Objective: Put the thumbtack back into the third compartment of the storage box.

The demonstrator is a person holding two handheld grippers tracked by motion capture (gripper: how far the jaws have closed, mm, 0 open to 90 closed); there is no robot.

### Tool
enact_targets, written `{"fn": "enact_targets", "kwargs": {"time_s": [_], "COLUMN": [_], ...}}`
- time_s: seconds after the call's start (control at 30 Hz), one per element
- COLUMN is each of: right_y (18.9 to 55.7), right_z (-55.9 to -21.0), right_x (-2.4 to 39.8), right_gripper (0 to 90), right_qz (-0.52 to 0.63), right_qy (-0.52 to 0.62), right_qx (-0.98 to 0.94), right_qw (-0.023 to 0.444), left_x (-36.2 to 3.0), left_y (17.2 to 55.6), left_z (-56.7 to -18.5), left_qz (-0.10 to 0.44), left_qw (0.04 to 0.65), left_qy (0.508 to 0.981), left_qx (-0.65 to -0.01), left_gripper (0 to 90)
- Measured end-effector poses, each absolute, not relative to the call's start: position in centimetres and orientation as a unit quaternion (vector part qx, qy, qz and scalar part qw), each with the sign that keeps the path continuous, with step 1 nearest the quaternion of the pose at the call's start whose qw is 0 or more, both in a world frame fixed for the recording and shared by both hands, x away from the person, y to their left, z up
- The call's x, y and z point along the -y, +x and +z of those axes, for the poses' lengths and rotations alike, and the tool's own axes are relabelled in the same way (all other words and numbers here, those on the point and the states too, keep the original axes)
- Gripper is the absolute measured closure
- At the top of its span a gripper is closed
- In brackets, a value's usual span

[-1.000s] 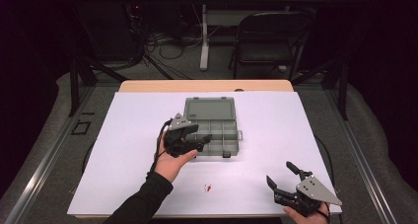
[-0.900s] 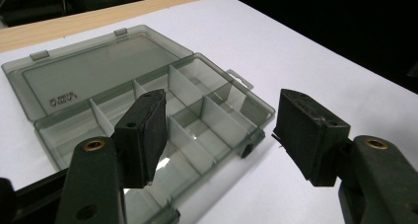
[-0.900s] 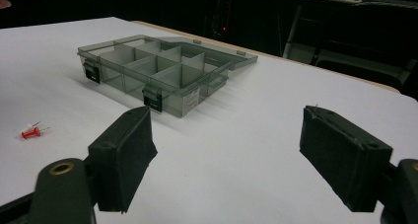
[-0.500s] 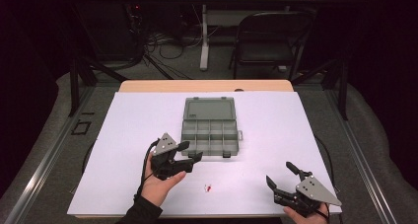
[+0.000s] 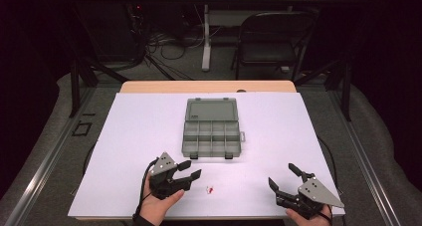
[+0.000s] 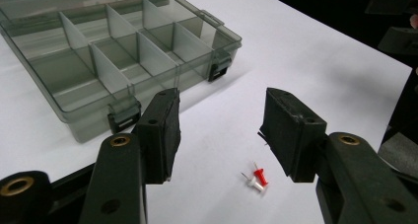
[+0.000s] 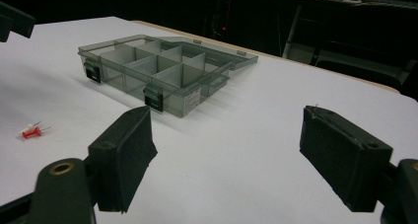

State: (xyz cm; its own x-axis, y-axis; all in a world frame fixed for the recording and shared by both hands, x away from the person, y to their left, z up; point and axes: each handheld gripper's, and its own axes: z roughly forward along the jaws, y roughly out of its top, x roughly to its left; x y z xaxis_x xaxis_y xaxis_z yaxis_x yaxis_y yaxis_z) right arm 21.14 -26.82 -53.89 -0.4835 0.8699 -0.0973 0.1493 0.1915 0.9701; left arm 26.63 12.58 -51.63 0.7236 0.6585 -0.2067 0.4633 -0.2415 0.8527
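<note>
A red pushpin (image 6: 261, 176) and a white pushpin (image 6: 252, 182) lie together on the white table, seen as a small speck of pushpins (image 5: 211, 189) in the high view. My left gripper (image 5: 193, 169) hovers just left of them. Its jaws have just been closing but still stand apart with nothing between them (image 6: 222, 128); the pins rest on the table below the gap, nearer the right pad (image 6: 288, 132). My right gripper (image 5: 281, 175) is held wide open (image 7: 226, 140) near the table's front right, away from the pins. The red pushpin (image 7: 32, 132) lies to its far left.
A grey see-through organizer box (image 5: 211, 136) with several empty compartments sits mid-table, its lid (image 5: 211, 110) laid open toward the far side. The same box (image 6: 123, 61) stands close beyond my left jaws. A folding chair (image 5: 268, 42) and cables lie beyond the table.
My left gripper has moved from the box's front edge toward me and lower, ending beside the pushpins, with its jaws narrower. The right gripper has stayed put.
</note>
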Motion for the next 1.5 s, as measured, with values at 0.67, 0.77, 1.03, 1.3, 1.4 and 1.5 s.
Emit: {"fn": "enact_targets", "kwargs": {"time_s": [0.67, 0.77, 1.03, 1.3, 1.4, 1.5], "right_y": [21.2, 21.2, 21.2, 21.2, 21.2, 21.1], "right_z": [-53.9, -53.9, -53.9, -53.9, -53.9, -53.9], "right_x": [26.8, 26.8, 26.9, 26.9, 26.9, 26.9], "right_gripper": [20.1, 20.1, 20.1, 20.1, 20.1, 20.1], "right_qz": [0.517, 0.517, 0.517, 0.519, 0.519, 0.517], "right_qy": [0.371, 0.372, 0.372, 0.371, 0.371, 0.371], "right_qx": [-0.689, -0.689, -0.690, -0.689, -0.689, -0.690], "right_qw": [0.346, 0.345, 0.346, 0.345, 0.345, 0.345], "left_x": [-10.6, -10.3, -9.3, -8.9, -8.7, -8.7], "left_y": [25.9, 25.9, 25.8, 25.9, 25.8, 25.8], "left_z": [-54.8, -55.1, -55.8, -56.3, -56.3, -56.4], "left_qz": [0.058, 0.056, 0.053, 0.050, 0.049, 0.048], "left_qw": [0.468, 0.459, 0.439, 0.429, 0.428, 0.427], "left_qy": [0.807, 0.811, 0.821, 0.824, 0.826, 0.826], "left_qx": [-0.357, -0.359, -0.362, -0.366, -0.364, -0.364], "left_gripper": [55.9, 60.5, 69.7, 74.3, 74.8, 75.4]}}
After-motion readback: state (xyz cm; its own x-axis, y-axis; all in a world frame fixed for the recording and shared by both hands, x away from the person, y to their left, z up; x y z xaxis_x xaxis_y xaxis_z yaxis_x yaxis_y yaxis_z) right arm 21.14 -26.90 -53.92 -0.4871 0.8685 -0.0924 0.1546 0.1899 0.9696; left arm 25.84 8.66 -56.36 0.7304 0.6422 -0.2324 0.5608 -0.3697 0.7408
